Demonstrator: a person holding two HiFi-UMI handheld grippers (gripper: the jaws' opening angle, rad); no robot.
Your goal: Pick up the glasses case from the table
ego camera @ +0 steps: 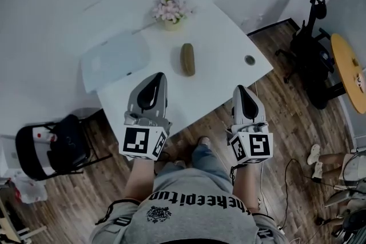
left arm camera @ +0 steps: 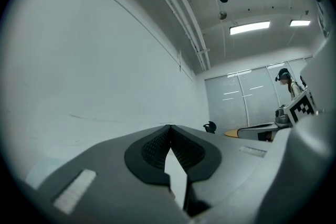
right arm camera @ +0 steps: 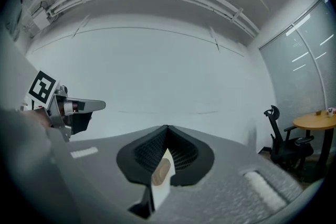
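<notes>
An olive-brown glasses case [ego camera: 187,59] lies on the white table [ego camera: 223,43], near its middle. Both grippers hover over the table's near edge, short of the case. My left gripper [ego camera: 160,75] is to the case's near left, its jaws pressed together with nothing in them. My right gripper [ego camera: 241,88] is to the near right, also shut and empty. In the right gripper view, a brown sliver of the case [right arm camera: 161,171] shows through the slot below the closed tips [right arm camera: 167,126]. The left gripper view shows only its closed jaws [left arm camera: 170,126] and the wall.
A pot of pink flowers [ego camera: 170,11] stands at the table's far side, a pale flat tray [ego camera: 114,59] at its left, and a small round disc [ego camera: 250,59] near the right edge. A black chair [ego camera: 54,146] stands left, an office chair [ego camera: 309,57] and a round wooden table [ego camera: 350,72] right.
</notes>
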